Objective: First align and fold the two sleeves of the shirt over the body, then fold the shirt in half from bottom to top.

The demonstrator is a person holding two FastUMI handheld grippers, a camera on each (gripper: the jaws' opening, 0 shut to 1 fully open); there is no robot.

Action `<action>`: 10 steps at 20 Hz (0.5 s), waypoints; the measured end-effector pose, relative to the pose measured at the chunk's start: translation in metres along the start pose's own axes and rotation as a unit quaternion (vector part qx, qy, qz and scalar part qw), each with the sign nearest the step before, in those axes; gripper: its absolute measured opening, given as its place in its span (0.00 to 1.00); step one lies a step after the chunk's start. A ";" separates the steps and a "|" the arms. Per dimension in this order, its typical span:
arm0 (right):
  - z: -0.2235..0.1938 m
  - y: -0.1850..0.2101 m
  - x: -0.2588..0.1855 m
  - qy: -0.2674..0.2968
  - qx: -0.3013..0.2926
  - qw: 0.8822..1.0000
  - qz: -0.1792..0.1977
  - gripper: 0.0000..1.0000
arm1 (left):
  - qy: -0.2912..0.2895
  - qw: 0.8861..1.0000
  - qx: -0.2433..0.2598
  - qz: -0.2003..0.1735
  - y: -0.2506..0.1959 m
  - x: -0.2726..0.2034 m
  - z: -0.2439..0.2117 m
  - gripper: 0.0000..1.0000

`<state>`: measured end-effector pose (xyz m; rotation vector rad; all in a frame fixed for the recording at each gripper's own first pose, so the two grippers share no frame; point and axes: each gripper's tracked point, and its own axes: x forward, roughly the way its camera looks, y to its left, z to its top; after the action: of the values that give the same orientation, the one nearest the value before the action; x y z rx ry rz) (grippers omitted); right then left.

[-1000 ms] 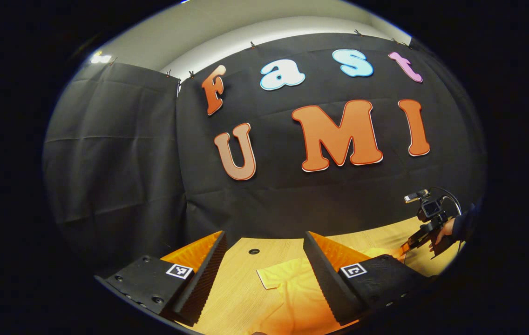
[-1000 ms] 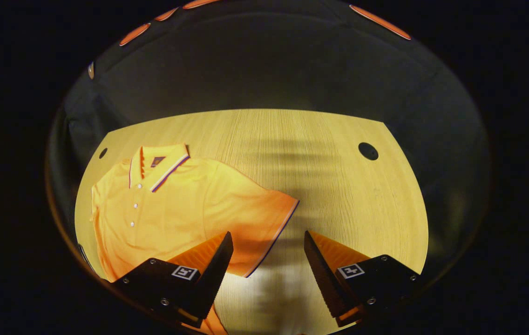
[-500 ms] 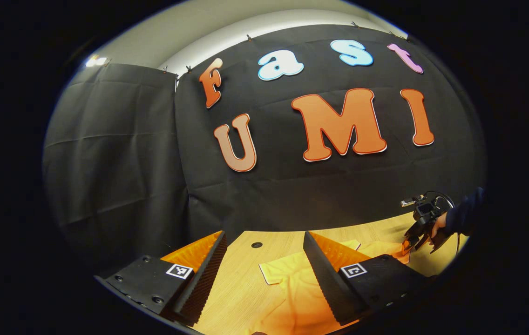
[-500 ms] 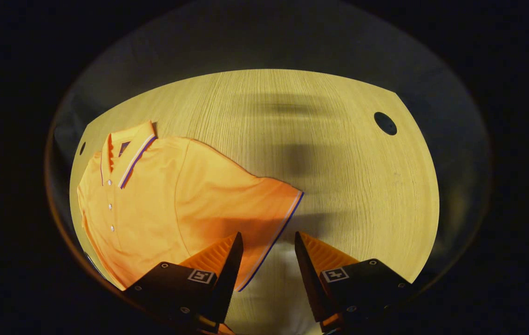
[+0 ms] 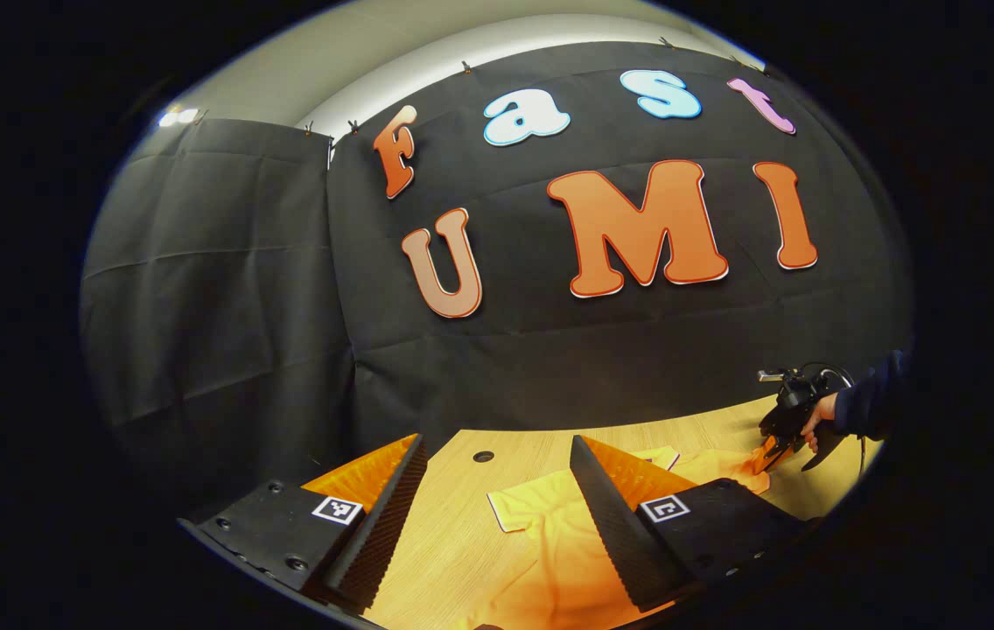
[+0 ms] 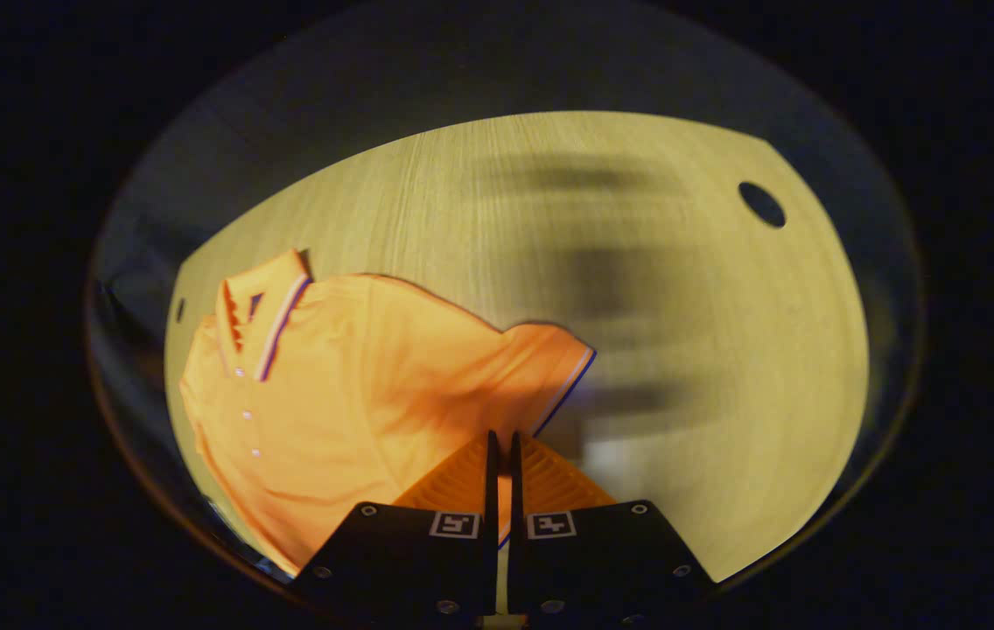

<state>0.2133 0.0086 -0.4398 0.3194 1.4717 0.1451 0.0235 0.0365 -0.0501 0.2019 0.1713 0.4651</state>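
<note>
The orange polo shirt point(image 6: 331, 394) is seen spread on the bench point(image 6: 681, 350), neither sleeve yet folded, its sleeve cuff point(image 6: 563, 389) pinched between the closed jaws of the right gripper point(image 6: 501, 455), while the left gripper point(image 5: 497, 490) is held with jaws apart above the other sleeve.

The shirt point(image 6: 348, 385) hem is cut off at the right gripper view's edge
</note>
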 end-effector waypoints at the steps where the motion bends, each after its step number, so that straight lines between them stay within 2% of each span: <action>1: 0.007 0.006 -0.005 -0.015 0.000 1.000 0.014 0.06 | 0.000 1.000 0.000 0.000 0.000 0.000 0.001 0.99; 4: 0.018 0.038 -0.026 -0.039 -0.003 0.998 0.054 0.05 | 0.004 1.000 0.000 0.003 0.001 0.000 -0.002 1.00; 10: 0.017 0.099 -0.045 -0.050 -0.043 0.993 0.100 0.05 | 0.014 1.000 0.007 0.013 0.005 -0.003 -0.007 0.99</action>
<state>0.2358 0.0879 -0.3663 0.3979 1.3283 0.3483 0.0173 0.0408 -0.0550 0.2106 0.2004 0.4928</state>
